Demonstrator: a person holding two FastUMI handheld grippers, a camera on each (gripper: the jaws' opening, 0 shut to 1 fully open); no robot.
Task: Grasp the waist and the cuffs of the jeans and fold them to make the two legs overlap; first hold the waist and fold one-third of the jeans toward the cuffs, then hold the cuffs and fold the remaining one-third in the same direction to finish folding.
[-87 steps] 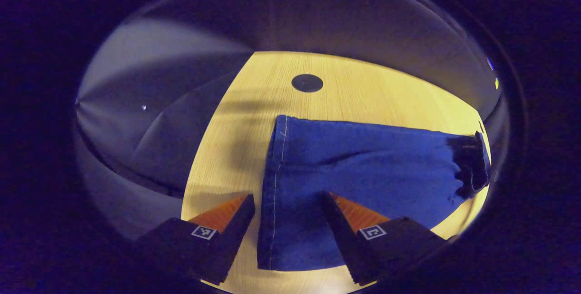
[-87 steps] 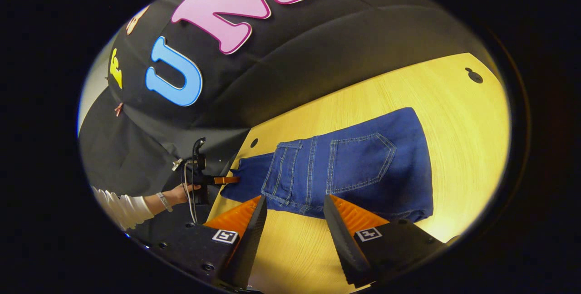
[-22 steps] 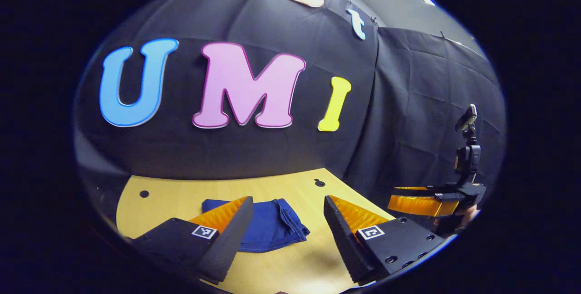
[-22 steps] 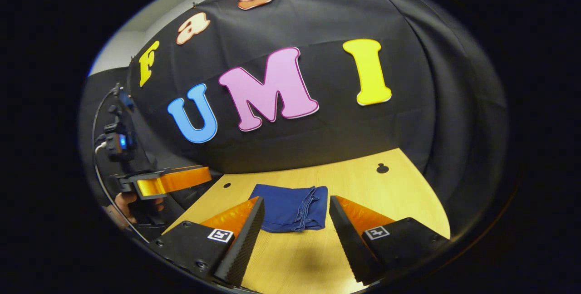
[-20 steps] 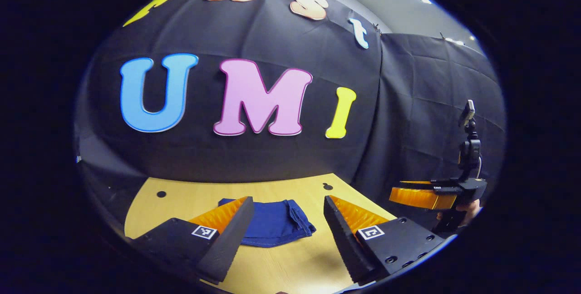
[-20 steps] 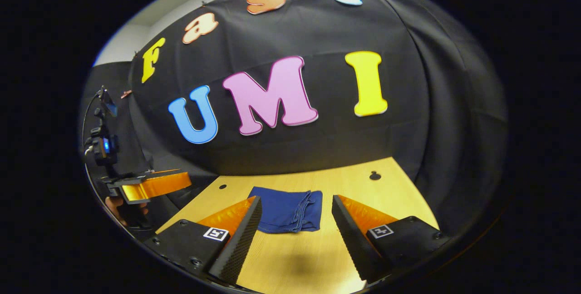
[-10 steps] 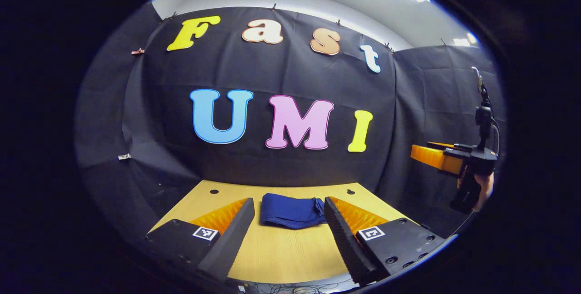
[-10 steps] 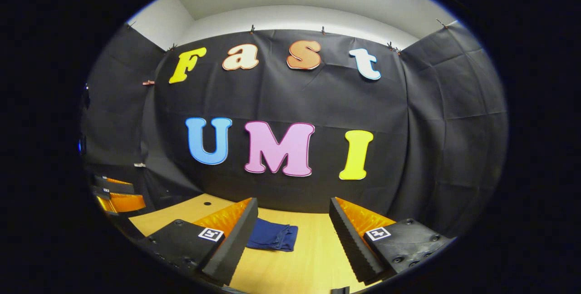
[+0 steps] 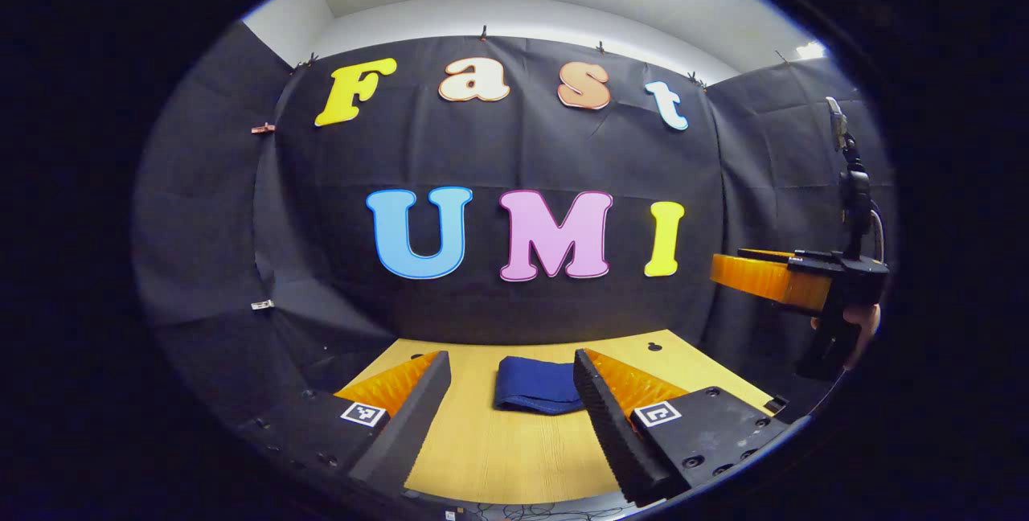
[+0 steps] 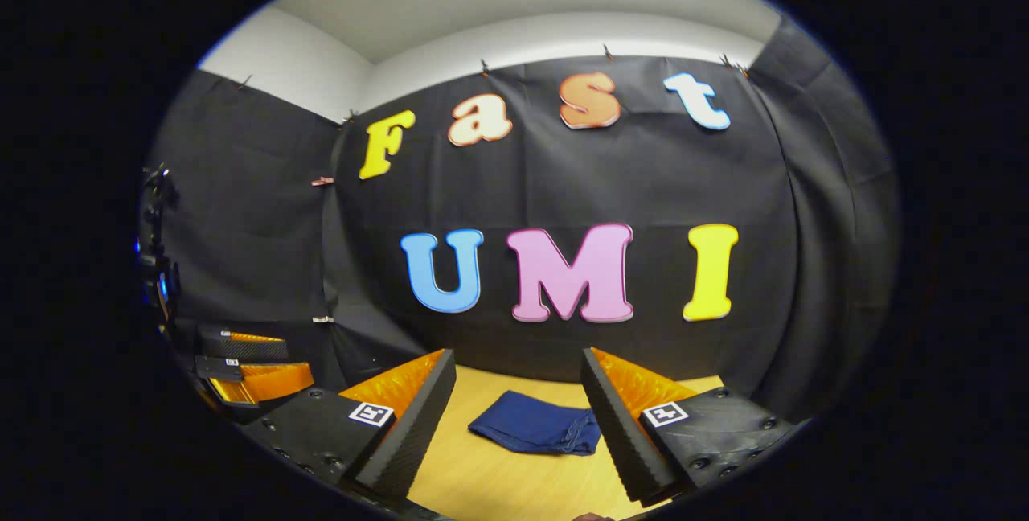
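The blue jeans lie folded into a small flat bundle on the wooden table; in the right gripper view the jeans rest near the table's far side. My left gripper is open, held back and above the table, with the bundle seen between its fingers but well beyond them. My right gripper is open too, raised and apart from the jeans. In the left gripper view the right gripper shows at the far right, held by a hand. The left gripper shows low at the left edge of the right gripper view.
The booth's black cloth wall stands just behind the table. Small round holes mark the tabletop near its far edge. Pale wall and ceiling show above the cloth.
Both grippers have pulled back and tilted up from the table, so the folded jeans look smaller and farther. The jeans have not moved, and both grippers stay open.
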